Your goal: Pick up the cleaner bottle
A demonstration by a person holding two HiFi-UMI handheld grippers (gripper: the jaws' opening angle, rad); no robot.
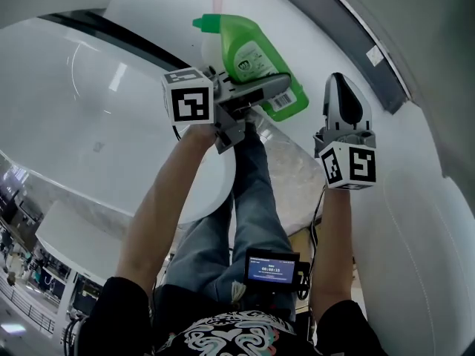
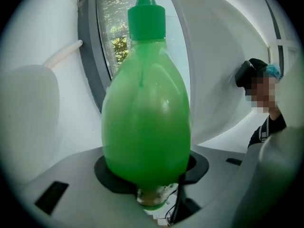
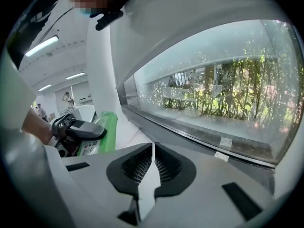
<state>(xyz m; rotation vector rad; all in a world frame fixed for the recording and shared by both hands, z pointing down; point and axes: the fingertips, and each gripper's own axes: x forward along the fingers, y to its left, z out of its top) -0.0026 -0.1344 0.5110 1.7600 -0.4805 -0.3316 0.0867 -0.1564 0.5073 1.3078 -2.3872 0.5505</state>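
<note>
Cleaner bottle (image 1: 254,50) of green plastic, with a pointed green cap and a printed label, is clamped between the jaws of the left gripper (image 1: 252,89). The jaws press on its rounded body and hold it in the air before a curved white wall (image 1: 89,110). The right gripper (image 1: 346,102) hangs near it on the right, clear of the bottle, its jaws pressed together with nothing between them.

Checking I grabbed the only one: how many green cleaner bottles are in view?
1. The green cleaner bottle is held between the left gripper's jaws, its cap pointing away from the gripper. Others may be hidden outside the views.
</note>
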